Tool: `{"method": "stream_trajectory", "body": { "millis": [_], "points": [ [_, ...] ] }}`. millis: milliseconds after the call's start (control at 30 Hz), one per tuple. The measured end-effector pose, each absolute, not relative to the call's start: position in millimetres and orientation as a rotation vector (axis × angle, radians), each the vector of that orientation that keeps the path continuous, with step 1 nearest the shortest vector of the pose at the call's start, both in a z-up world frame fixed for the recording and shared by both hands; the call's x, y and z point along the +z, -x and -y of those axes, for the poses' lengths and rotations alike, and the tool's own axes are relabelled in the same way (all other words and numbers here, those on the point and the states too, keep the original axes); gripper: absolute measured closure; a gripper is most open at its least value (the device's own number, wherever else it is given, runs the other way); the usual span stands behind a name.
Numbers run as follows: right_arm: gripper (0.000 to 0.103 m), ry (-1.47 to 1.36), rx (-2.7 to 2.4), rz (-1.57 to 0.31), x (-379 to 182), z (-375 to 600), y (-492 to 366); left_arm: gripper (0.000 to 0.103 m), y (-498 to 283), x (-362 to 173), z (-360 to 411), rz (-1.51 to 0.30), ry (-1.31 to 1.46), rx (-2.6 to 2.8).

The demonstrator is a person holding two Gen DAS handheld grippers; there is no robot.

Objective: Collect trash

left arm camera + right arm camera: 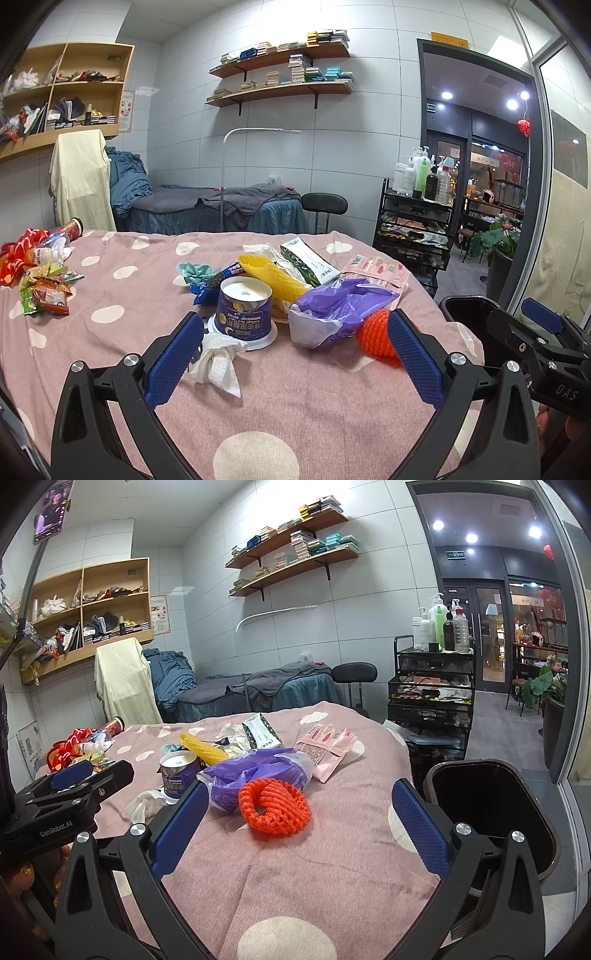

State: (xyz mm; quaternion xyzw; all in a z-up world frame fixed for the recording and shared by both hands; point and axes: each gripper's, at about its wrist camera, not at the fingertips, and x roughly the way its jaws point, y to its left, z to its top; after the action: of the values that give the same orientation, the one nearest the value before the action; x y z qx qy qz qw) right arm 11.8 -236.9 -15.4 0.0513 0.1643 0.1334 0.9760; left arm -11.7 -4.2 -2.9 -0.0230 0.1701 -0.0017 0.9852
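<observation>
Trash lies on a pink dotted cloth (295, 406). My left gripper (295, 354) is open above the cloth; its left pad is beside a crumpled white tissue (221, 363), and behind that stands a purple tub (245, 310). A purple plastic bag (340, 306), an orange foam net (376, 334) and a yellow foam net (273, 275) lie beyond. My right gripper (295, 830) is open, low over the cloth, with the orange foam net (275, 806) just ahead between its pads. The purple bag (258, 771), a pink packet (327, 751) and the tub (177, 773) sit farther back.
A black bin (491, 812) stands open off the table's right edge. Snack wrappers (44, 288) and a can (72, 229) lie at the far left of the cloth. A black cart with bottles (432, 686), a stool and a massage bed stand behind.
</observation>
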Motion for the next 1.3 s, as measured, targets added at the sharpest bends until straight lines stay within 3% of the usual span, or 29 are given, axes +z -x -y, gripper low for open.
{"method": "stream_trajectory", "body": {
  "millis": [900,1300],
  "points": [
    [0.005,-0.102,0.282,-0.367,-22,230,-16,0.005,6,-13,1,-0.388,0.060,0.001],
    [0.005,-0.047,0.385,-0.574,-37,211,-60,0.005,-20,-42,-26,-0.567,0.106,-0.017]
  ]
}}
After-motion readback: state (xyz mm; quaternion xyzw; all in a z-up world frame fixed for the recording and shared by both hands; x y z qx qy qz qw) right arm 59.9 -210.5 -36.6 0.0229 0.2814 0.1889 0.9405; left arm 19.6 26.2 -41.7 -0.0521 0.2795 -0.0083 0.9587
